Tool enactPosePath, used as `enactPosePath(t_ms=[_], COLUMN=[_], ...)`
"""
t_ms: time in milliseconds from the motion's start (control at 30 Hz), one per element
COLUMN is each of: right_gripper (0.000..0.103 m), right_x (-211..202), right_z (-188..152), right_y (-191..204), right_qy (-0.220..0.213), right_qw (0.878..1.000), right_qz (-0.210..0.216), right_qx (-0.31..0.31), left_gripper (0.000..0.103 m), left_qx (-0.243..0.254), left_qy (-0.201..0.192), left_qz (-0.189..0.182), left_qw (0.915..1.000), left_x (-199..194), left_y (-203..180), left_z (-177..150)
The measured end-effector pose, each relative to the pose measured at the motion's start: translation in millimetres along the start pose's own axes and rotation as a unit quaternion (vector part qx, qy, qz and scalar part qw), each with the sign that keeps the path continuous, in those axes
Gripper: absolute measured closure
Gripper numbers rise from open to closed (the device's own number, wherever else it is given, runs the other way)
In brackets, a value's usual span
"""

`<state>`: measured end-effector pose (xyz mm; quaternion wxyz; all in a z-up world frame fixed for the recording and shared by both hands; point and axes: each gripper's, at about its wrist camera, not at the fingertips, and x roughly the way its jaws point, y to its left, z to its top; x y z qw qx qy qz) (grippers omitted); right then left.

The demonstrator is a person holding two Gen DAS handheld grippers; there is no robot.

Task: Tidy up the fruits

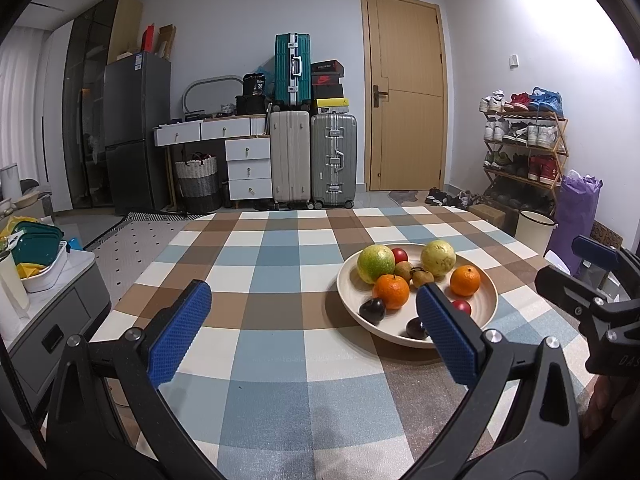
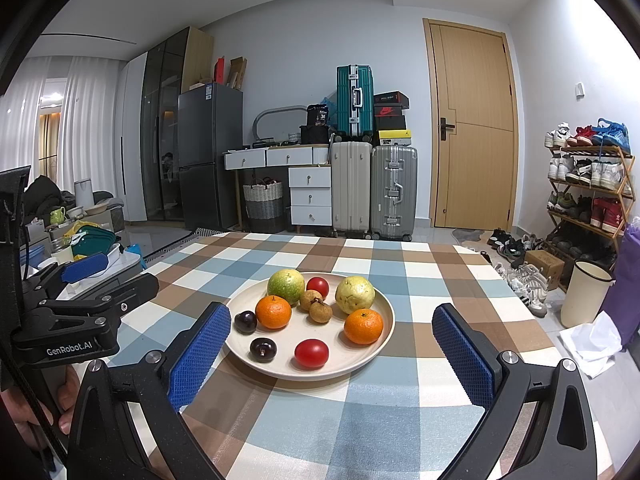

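A cream plate [image 2: 280, 366] sits on the checked tablecloth [image 2: 360, 412]. It holds a green guava [image 2: 286, 286], a yellow guava [image 2: 355, 294], two oranges [image 2: 273, 312], two red fruits [image 2: 311, 354], two dark plums [image 2: 263, 349] and two brown longans [image 2: 321, 312]. My right gripper [image 2: 332, 356] stands open just before the plate's near rim, holding nothing. My left gripper [image 1: 314, 332] is open over the cloth, left of the plate [image 1: 486, 300]; its right finger [image 1: 448, 332] covers part of the near rim. Each gripper shows at the other view's edge.
A grey side cabinet [image 1: 60, 312] with a basket of green containers stands left of the table. A cream bin [image 2: 584, 292], a purple bag and a shoe rack [image 2: 588, 192] are to the right. Suitcases [image 2: 372, 188], drawers and a door line the far wall.
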<state>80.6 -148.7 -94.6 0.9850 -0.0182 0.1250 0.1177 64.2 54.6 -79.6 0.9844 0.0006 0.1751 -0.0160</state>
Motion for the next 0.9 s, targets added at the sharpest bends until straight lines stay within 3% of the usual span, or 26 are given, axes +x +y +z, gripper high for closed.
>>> enactPosePath(t_ms=[900], right_gripper=[0.0], right_x=[0.8], right_z=[-1.1], right_y=[2.4], right_qy=[0.0], right_qw=[1.0], right_qz=[0.001], right_qx=[-0.001], left_gripper=[0.001], left_qx=[-0.015], left_qy=[-0.007], left_qz=[0.005], left_qw=[0.9999], left_x=[-3.8], left_y=[5.1], left_z=[3.4])
